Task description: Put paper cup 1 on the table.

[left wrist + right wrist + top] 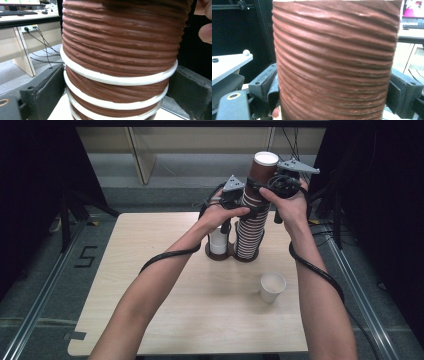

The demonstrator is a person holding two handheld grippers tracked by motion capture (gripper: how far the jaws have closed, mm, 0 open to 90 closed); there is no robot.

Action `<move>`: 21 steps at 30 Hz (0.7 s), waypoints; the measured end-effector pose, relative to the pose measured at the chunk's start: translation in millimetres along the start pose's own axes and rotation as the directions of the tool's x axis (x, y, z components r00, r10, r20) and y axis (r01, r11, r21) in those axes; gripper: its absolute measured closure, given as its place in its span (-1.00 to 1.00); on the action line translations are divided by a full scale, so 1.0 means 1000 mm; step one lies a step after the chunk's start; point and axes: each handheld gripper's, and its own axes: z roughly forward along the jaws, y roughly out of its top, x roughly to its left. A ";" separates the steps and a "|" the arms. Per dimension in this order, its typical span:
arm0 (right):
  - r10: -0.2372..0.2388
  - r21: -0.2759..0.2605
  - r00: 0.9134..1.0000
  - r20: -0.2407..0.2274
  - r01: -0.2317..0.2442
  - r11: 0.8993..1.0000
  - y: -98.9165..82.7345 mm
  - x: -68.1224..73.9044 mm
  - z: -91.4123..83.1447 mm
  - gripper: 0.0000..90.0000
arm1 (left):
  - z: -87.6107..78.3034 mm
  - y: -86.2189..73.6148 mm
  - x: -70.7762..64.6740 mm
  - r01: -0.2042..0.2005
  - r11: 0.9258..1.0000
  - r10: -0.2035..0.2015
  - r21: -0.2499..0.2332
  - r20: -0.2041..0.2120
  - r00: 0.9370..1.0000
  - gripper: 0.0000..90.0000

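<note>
Brown ribbed paper fills the space between both pairs of my jaws: a tall stack of cups stands in a dark two-ring holder near the far edge of the pale wooden table. My left gripper sits around the stack partway up, where white rims band the brown; its black jaws flank the cups and look to rest against them on both sides, though I cannot tell how firmly. My right gripper is higher, around the top cup, and its jaws press on that cup's ribbed wall. A short white stack sits in the holder's other ring, and a single white cup stands apart, nearer me.
</note>
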 end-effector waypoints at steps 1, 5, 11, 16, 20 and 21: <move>-0.001 0.002 1.000 0.001 0.001 1.000 0.000 0.000 0.000 -0.67 | 0.000 0.000 0.000 0.000 1.000 0.000 0.000 0.000 1.000 -0.92; 0.020 0.004 1.000 0.005 -0.020 1.000 0.001 0.001 -0.001 -0.66 | 0.000 0.000 0.000 0.001 1.000 -0.001 0.002 0.000 1.000 -0.92; 0.027 -0.019 1.000 0.008 -0.027 0.999 0.007 0.001 -0.003 -0.65 | 0.000 0.000 0.000 -0.003 1.000 0.003 0.003 -0.001 1.000 -0.92; 0.050 -0.055 0.999 0.006 -0.050 0.997 0.014 0.000 -0.007 -0.64 | 0.000 0.001 0.000 -0.010 1.000 0.010 0.003 -0.003 1.000 -0.91; 0.042 -0.081 0.999 0.008 -0.042 0.996 0.020 0.000 -0.011 -0.64 | 0.000 0.001 0.000 -0.012 1.000 0.012 0.006 -0.004 1.000 -0.91; 0.049 -0.095 0.999 0.011 -0.048 0.994 0.023 0.000 -0.013 -0.64 | 0.000 0.001 0.000 -0.014 1.000 0.014 0.006 -0.004 1.000 -0.91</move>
